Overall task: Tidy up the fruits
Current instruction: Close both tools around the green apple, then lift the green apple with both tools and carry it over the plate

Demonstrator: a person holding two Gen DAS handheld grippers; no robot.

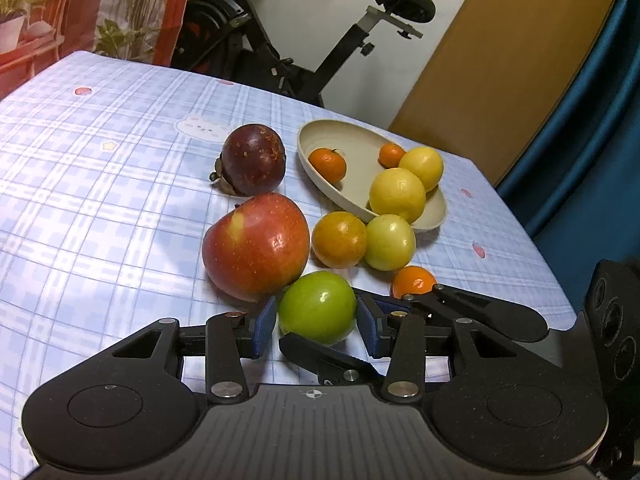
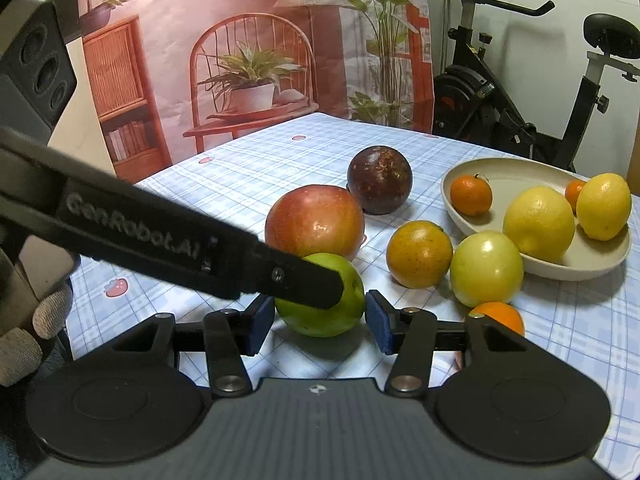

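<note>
A green fruit (image 1: 318,306) lies on the checked tablecloth, between the blue pads of both grippers. My left gripper (image 1: 316,322) is open around it, with small gaps on both sides. My right gripper (image 2: 319,322) is also open around the green fruit (image 2: 320,312); the left gripper's finger (image 2: 288,276) crosses over it. A red apple (image 1: 256,246), a dark mangosteen (image 1: 254,159), an orange-yellow fruit (image 1: 339,239), a pale yellow-green fruit (image 1: 390,242) and a small orange (image 1: 414,280) lie loose. A beige bowl (image 1: 352,136) holds two lemons and two small oranges.
The table's far edge runs behind the bowl, with an exercise bike (image 1: 280,52) beyond it. A printed backdrop (image 2: 240,60) hangs at the back. The table's right edge (image 1: 552,264) is near the small orange. A gloved hand (image 2: 24,332) holds the left gripper.
</note>
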